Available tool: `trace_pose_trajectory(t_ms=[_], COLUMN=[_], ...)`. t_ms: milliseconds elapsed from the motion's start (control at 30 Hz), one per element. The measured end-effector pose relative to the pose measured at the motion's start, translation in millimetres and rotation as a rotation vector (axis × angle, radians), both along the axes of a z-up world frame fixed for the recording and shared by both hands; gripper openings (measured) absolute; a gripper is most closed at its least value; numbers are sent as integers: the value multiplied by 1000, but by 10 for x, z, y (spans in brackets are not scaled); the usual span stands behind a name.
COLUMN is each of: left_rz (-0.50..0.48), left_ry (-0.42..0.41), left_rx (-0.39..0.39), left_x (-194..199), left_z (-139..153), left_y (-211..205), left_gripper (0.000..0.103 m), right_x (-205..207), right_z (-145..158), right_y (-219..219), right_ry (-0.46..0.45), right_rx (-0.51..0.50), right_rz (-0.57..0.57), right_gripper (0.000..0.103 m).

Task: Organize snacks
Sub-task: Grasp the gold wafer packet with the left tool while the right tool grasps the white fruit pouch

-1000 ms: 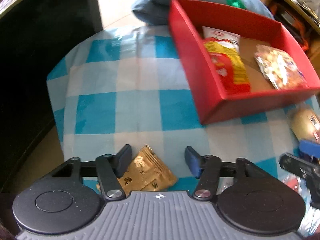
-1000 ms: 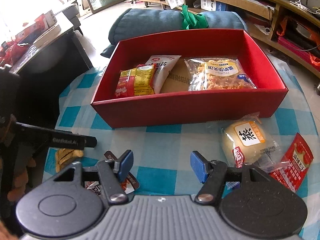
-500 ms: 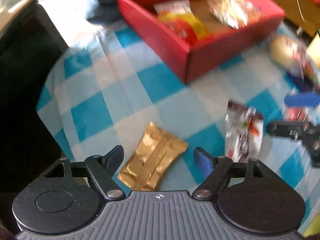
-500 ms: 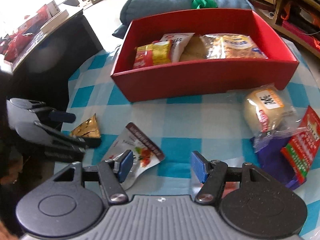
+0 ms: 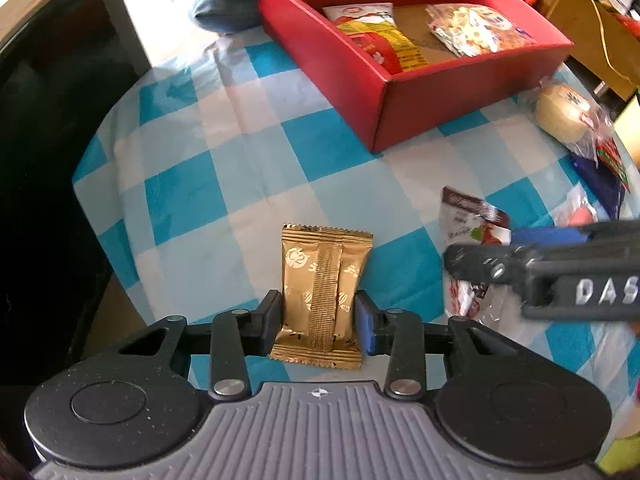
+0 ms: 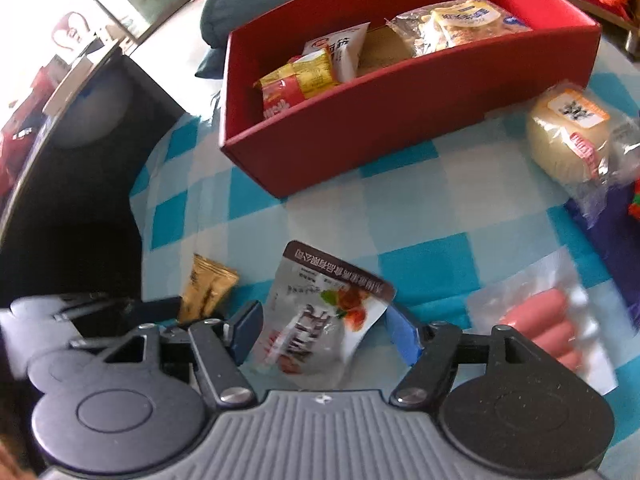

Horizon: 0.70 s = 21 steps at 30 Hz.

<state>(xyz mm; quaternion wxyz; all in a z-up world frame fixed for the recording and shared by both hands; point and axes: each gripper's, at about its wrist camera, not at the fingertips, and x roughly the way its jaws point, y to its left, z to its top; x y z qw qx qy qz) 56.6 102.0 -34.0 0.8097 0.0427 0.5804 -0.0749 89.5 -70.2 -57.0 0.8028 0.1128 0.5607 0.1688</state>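
Observation:
A gold snack packet (image 5: pixel 320 288) lies on the blue-checked cloth, and my left gripper (image 5: pixel 320 320) is shut on its near end, pads pressing both long sides. The same gold packet (image 6: pixel 204 288) shows in the right wrist view beside the blurred left gripper (image 6: pixel 120 308). My right gripper (image 6: pixel 324 334) straddles a silver-white pouch (image 6: pixel 316 320); its jaws are opening and the pads stand off the pouch. From the left wrist view the right gripper (image 5: pixel 500 248) hovers over that pouch (image 5: pixel 464 216). The red box (image 6: pixel 400 120) (image 5: pixel 400 92) holds three snack packets.
A wrapped pale bun (image 6: pixel 568 140) lies right of the box, with a dark blue packet (image 6: pixel 612 232) and a clear pack of sausages (image 6: pixel 540 328) nearer. A black cabinet (image 5: pixel 40 160) borders the table's left edge. A blue cushion (image 6: pixel 248 4) sits behind the box.
The left jaws went from wide around the gold packet to closed on it. The right gripper sank and shifted over the silver-white pouch, its jaws wider. Both views have rolled.

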Motion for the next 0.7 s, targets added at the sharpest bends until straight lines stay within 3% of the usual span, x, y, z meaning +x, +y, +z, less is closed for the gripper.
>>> trace_pose_trajectory(t_ms=[33,100,200,333,533,600,700], left_rz=[0,4,-4,21,88,105,121], left_ry=[7,10,14,35,15,-4,-22], left_rx=[5,36,62,30,-7,-4,-7], left_x=[11,0,-51,-42,31,10,-56], left_z=[-3,-13,-24,-57,-77,-80,-56], left_y=[4,4,0,39,41,7,-18], left_gripper=[49,61,77,80,81,78,68], right_x=[-14,-8,-34,-80,-106,-119,-127], right_z=[2,-15,7,7,-12,-40,-52], right_y=[66,140,128,-22,-151,-85,-127], right_ry=[-29,-66,-101,-152,-178,-194,-199], right_rx=[-30,-75,-135,-251,-289,-316,-271], right_rz=[12,40,136,224,300,334,324], right_gripper=[70,69,57,55,56,60,69])
